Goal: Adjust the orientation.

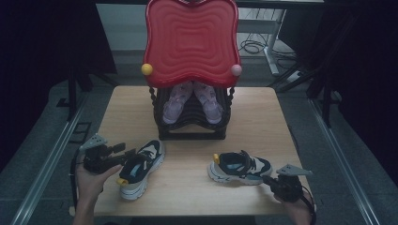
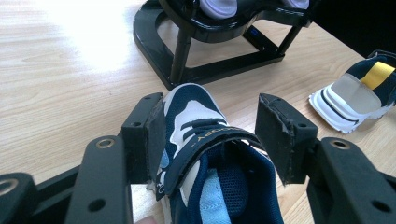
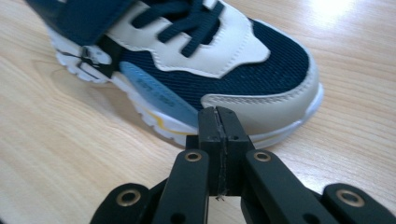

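The left sneaker [image 1: 140,169] lay on the wooden counter [image 1: 263,117] near its front-left corner, toe pointing toward the black rack [image 1: 192,126] and its yellow heel tab toward the person. The left gripper [image 1: 123,156] sat at the shoe's opening, held by the person's left hand [image 1: 91,180]. In the left gripper view its jaws stood spread wide on either side of the navy strap and tongue of that sneaker [image 2: 210,158]; the left pad lay against or just beside the shoe's side, while the right pad was clear of it, so nothing was clamped.

The right sneaker [image 1: 240,168] lay on its sole toward the front-right of the counter, yellow heel tab to the left, toe pointing right. The right gripper [image 1: 268,180] was just beside that toe. In the right gripper view its jaws were pressed together with nothing between them, their tips close against the cream toe cap of the sneaker [image 3: 205,60]; whether they touched it could not be told.

Behind both shoes the black rack stood at the counter's middle, carrying a pair of lilac shoes [image 1: 192,101] on its tier, under a red wavy top [image 1: 191,40] with a yellow knob [image 1: 147,69] and a pink knob [image 1: 236,70] at its lower corners.
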### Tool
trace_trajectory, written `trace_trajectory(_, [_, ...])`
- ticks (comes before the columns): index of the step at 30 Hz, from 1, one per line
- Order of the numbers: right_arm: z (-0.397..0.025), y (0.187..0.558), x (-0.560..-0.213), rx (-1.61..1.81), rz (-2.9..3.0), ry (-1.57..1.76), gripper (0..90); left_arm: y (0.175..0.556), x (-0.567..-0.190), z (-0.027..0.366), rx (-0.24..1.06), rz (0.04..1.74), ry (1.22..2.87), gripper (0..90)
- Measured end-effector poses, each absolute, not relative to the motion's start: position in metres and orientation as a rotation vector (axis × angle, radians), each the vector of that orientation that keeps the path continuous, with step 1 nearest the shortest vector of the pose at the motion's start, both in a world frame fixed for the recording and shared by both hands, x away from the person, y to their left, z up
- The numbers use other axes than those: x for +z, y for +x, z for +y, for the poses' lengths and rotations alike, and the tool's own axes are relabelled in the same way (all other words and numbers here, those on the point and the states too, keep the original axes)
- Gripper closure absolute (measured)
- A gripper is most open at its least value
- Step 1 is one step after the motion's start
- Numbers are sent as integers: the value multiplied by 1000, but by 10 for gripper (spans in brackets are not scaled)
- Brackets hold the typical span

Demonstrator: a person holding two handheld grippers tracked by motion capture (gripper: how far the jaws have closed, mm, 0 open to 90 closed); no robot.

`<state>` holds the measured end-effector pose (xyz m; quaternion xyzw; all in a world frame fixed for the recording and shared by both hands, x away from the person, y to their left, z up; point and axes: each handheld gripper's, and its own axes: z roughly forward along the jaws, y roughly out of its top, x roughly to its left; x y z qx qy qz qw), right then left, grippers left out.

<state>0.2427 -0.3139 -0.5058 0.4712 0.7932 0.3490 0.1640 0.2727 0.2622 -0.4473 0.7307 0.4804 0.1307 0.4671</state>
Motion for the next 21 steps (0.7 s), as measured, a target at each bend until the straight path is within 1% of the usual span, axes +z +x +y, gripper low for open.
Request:
trace_trajectory(13, [-322, 253, -508, 1016, 2227, 1377, 899, 272, -446, 261, 320, 1168, 1796, 432])
trace_trajectory(21, [-328, 267, -508, 1019, 2206, 1394, 899, 272, -446, 261, 323, 1174, 1795, 432])
